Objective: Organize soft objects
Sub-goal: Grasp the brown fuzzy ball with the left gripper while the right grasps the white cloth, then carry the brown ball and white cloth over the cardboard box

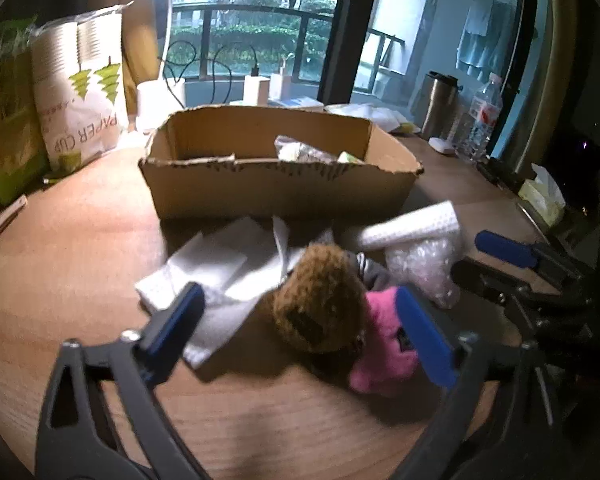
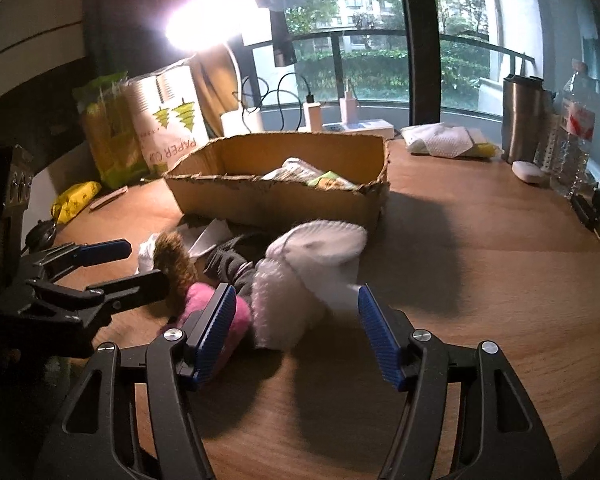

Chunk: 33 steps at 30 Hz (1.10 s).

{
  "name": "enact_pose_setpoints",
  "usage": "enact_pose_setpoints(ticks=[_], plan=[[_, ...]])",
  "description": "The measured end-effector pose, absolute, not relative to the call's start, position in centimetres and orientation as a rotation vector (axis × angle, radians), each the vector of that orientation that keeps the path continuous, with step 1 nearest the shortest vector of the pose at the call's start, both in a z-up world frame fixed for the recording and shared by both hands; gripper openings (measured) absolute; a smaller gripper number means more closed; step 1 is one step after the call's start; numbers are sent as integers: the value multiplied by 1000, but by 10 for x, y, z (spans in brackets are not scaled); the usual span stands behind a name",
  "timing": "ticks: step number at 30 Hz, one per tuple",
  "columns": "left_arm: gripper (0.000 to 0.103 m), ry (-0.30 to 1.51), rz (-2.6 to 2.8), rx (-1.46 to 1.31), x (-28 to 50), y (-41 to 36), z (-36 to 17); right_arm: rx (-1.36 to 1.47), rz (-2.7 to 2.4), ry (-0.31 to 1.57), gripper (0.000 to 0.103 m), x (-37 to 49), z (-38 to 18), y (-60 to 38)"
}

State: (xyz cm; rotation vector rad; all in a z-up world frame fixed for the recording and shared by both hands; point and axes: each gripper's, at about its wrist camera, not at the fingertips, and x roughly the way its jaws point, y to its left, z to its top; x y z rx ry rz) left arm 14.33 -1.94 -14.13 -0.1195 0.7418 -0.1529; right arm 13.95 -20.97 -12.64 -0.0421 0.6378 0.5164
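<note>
Left claw (image 1: 300, 340), fingers apart, is straddling the brown plush toy (image 1: 320, 300) lying on the counter (image 1: 80, 260); right claw (image 2: 296, 332), also apart, is hovering over what may be bubble wrap (image 2: 288, 300)

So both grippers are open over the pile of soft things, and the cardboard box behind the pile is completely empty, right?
Not quite. The left gripper and right gripper are indeed open over the pile, but the cardboard box is not empty: the right wrist view shows some wrapped packets already lying inside it, toward its right end.
</note>
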Motion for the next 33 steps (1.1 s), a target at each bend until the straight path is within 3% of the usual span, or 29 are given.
enact_pose_setpoints(ticks=[3, 5, 10, 12, 14, 18, 22, 33], plan=[[82, 749, -139, -105, 151, -21, -143, -49, 529, 625, 67, 148, -122, -205], [69, 758, -137, -104, 154, -22, -145, -44, 530, 616, 67, 155, -120, -204], [55, 774, -161, -111, 154, -24, -150, -14, 537, 676, 67, 182, -125, -199], [52, 773, -167, -105, 153, -26, -150, -7, 548, 701, 53, 189, -128, -198], [45, 770, -181, -107, 152, -27, -149, 7, 560, 700, 24, 189, -127, -199], [39, 763, -195, -109, 150, -28, -148, -19, 540, 663, 6, 183, -117, -200], [33, 754, -200, -119, 149, -25, -145, -6, 541, 616, 6, 175, -101, -207], [30, 703, -239, -134, 141, -24, -130, -24, 529, 488, 6, 156, -59, -217]])
